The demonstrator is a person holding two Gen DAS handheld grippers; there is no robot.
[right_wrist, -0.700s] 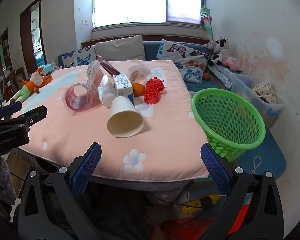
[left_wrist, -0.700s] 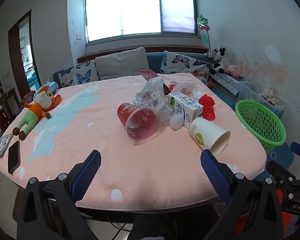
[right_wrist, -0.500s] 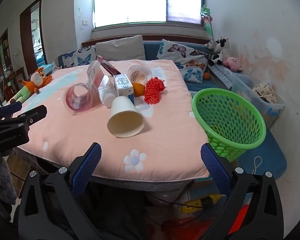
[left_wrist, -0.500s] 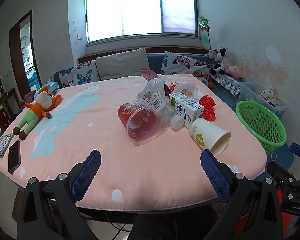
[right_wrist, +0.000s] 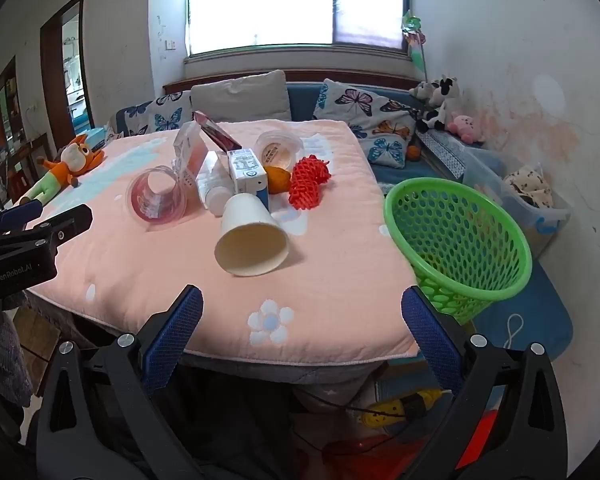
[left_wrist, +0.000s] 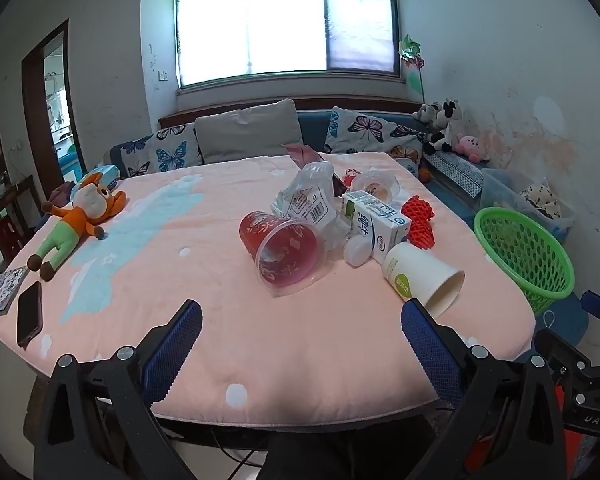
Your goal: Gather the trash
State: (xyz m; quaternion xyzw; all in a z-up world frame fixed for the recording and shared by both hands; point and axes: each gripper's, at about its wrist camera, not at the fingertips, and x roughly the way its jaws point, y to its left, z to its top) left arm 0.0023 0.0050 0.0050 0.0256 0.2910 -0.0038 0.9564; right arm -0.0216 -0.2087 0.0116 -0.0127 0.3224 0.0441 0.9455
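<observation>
A heap of trash sits toward the far right of the bench (left_wrist: 300, 368), which is draped in a pink quilt. We count a paper cup (right_wrist: 252, 240) tipped on its side, mouth toward us, a clear red-tinted plastic cup (left_wrist: 288, 252) also on its side, a milk carton (left_wrist: 374, 224), crumpled clear packaging (left_wrist: 308, 196), a red foam fruit net (right_wrist: 308, 182) and a lidded tub (right_wrist: 278, 148). All lie touching or just beside one another, apparently gathered so one reach serves many pieces. The green basket (right_wrist: 460, 240) stands off the bench's right edge, lower than the top and tilted toward it, which we judge makes it the drop point.

We hold the left gripper (left_wrist: 300, 344) and the right gripper (right_wrist: 302, 332) short of the near edge, both angled down, fingers spread wide with nothing between them. The paper cup is nearest; the quilt between it and us is bare, giving a clear approach. A plush toy (left_wrist: 76, 220) and a phone (left_wrist: 30, 318) lie well apart on the left, outside our path. The bench's right edge is close to the heap, so a careless nudge could roll a cup off.
</observation>
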